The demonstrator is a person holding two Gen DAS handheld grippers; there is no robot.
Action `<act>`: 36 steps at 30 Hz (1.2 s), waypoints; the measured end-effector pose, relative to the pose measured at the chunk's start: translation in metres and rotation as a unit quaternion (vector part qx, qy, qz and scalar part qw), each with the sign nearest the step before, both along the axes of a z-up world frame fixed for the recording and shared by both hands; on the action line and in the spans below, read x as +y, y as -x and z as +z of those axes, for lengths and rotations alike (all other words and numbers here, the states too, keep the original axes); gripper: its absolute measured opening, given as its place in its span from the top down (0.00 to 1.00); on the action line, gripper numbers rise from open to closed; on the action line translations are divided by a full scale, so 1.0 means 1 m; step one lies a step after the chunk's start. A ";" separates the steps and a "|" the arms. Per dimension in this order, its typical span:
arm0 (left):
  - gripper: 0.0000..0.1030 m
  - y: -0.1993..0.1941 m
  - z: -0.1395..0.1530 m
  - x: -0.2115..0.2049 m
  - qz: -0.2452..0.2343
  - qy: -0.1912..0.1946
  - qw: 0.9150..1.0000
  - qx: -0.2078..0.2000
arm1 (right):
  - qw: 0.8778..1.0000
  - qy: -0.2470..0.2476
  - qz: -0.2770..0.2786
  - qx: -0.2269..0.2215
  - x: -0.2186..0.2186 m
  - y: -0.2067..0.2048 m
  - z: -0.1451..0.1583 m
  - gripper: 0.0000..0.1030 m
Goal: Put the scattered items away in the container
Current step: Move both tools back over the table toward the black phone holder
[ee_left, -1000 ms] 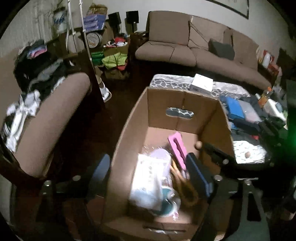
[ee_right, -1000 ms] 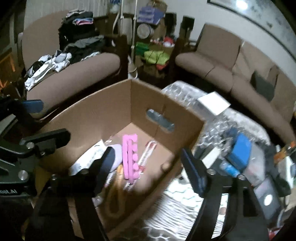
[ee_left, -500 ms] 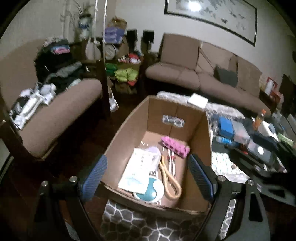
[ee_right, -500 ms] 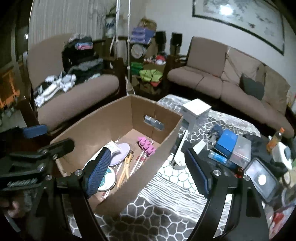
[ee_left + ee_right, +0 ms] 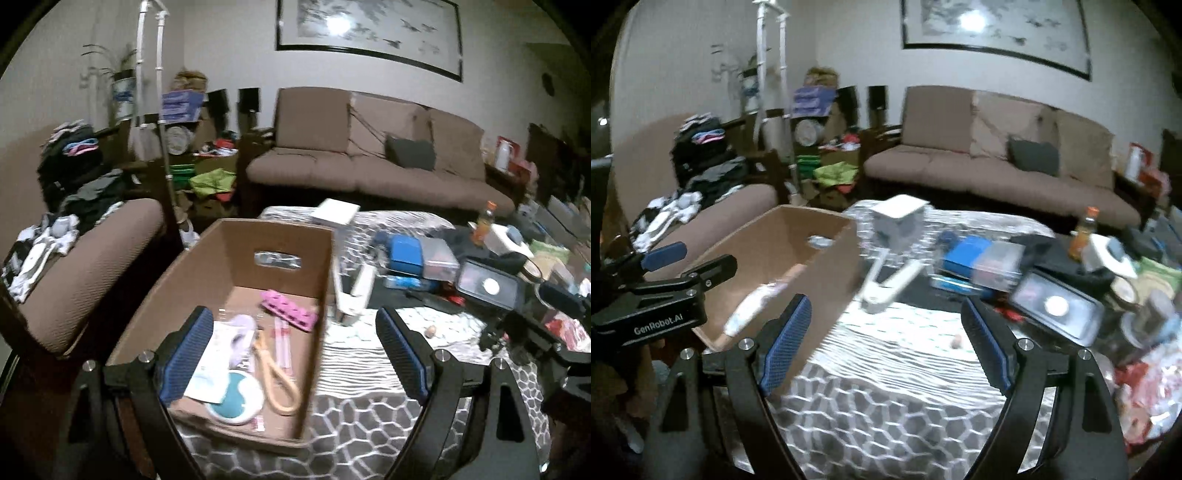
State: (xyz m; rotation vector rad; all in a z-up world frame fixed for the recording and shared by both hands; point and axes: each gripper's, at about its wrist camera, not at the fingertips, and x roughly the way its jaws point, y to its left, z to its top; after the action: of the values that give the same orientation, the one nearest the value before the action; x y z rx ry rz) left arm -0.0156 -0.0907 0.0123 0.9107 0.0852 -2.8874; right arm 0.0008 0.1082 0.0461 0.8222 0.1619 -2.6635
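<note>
Both the left gripper (image 5: 291, 354) and right gripper (image 5: 882, 343) gape empty; cardboard box (image 5: 236, 258) sits centre-left. Aim the right squarely at the white tool (image 5: 886, 284) mid-frame, closing gently

Only one legible marking: "GenRobot.AI", white letters on the black body of the left tongs (image 5: 683, 266), seen at the left edge of the right wrist view. Printed paper in the cardboard box (image 5: 236, 266), blue box labels on the shelf and the orange bottle (image 5: 482, 221) label are too blurred to read.
</note>
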 end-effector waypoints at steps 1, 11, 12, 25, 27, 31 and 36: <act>0.12 0.002 -0.002 0.006 -0.008 0.000 1.000 -0.001 | 1.000 0.000 -0.009 0.002 0.009 -0.002 0.000 0.21; 0.12 0.015 -0.022 0.074 -0.076 0.006 0.997 -0.015 | 0.998 -0.013 -0.069 0.002 0.085 -0.010 -0.009 0.20; 0.12 0.017 -0.024 0.080 -0.080 0.006 0.997 -0.017 | 0.997 -0.016 -0.073 0.000 0.091 -0.010 -0.010 0.20; 0.12 0.014 -0.048 0.122 -0.109 0.023 0.993 -0.033 | 0.992 -0.005 -0.115 -0.045 0.164 -0.015 -0.040 0.19; 0.12 0.017 -0.052 0.121 -0.108 0.022 0.993 -0.035 | 0.992 -0.011 -0.115 -0.047 0.167 -0.015 -0.043 0.19; 0.12 0.023 -0.056 0.112 -0.103 0.016 0.994 -0.044 | 0.992 -0.003 -0.115 -0.052 0.173 -0.013 -0.042 0.19; 0.12 0.026 -0.056 0.108 -0.108 0.008 0.993 -0.045 | 0.990 0.020 -0.118 -0.074 0.176 -0.005 -0.047 0.19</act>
State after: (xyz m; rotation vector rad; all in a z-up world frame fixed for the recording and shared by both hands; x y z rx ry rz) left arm -0.0414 0.0168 -0.0433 1.1110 -0.0462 -3.0300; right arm 0.0058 0.2844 -0.0006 1.0817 -0.0272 -2.7962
